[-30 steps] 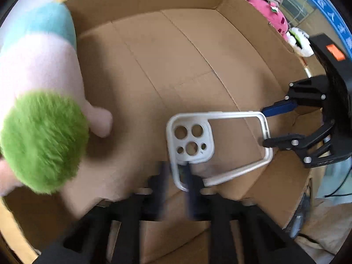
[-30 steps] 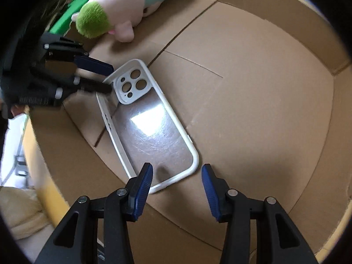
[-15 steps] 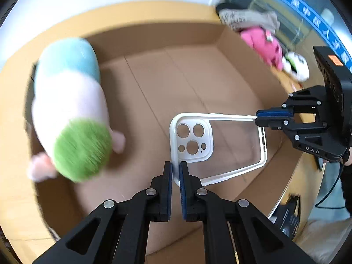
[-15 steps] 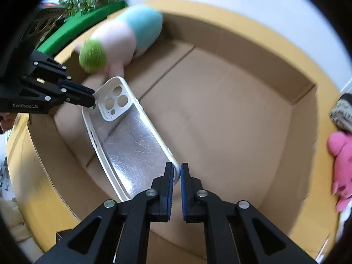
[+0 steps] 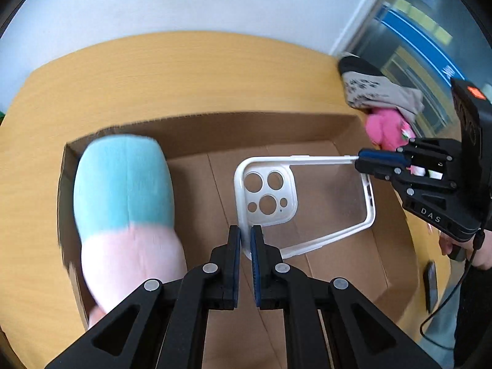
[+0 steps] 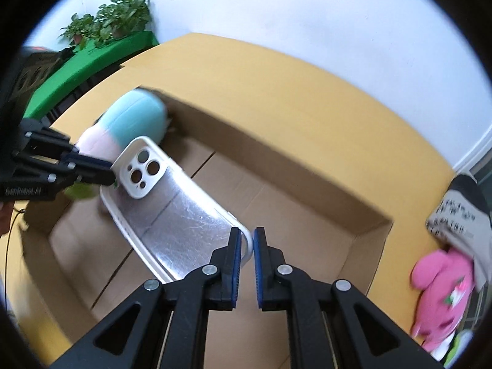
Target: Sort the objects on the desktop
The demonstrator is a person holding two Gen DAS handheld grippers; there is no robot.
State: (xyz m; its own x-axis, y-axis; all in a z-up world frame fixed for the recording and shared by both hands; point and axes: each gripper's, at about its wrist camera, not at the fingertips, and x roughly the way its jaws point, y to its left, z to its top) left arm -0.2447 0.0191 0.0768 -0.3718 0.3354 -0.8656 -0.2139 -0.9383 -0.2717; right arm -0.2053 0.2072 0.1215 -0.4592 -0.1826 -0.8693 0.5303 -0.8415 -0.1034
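Left tongs pinching camera-end corner of phone case; right tongs clamped on opposite corner. Case held between both, tilted, above open cardboard box on counter. Plush toy inside box, left side.

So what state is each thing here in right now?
Left gripper: shut on the phone case's camera-end corner.
Right gripper: shut on the opposite corner.
Phone case: empty, held up between both grippers above the box floor.
Cardboard box: open-topped.
Plush toy: lying inside the box.
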